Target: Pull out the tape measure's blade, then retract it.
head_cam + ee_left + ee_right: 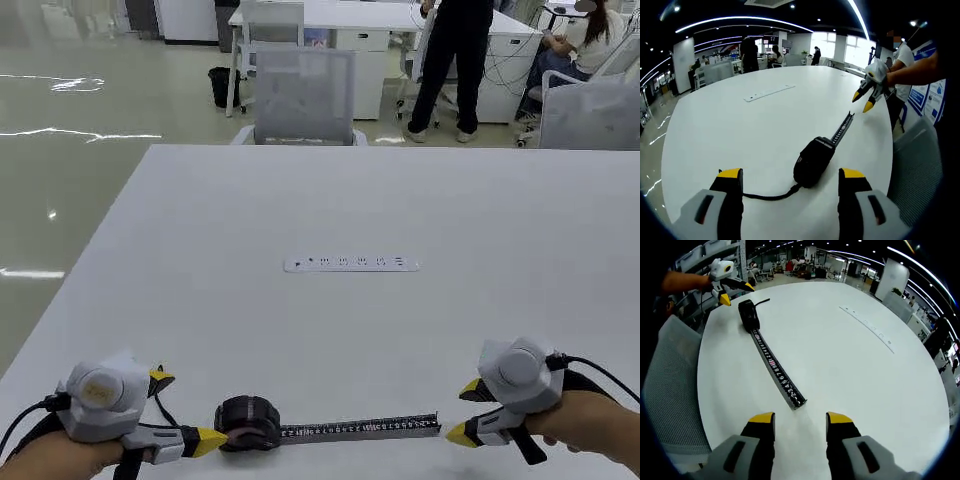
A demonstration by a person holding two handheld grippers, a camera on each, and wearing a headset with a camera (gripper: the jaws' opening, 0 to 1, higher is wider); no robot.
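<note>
I judge the pull-out done and the retract next: the blade [360, 429] lies flat on the table [350, 200], running from the case [248, 422] near the front edge toward my right gripper [465, 410]; that gripper's jaws stand apart, gripping nothing, with the blade's tip just ahead of them, untouched; my left gripper [185, 409] gapes wide too, the case just ahead between its jaws, one tip close beside it, contact I cannot tell; next I must steady the case and free the lock.

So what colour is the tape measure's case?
The tape measure's case is black. The left gripper view shows it best, close up.
</note>
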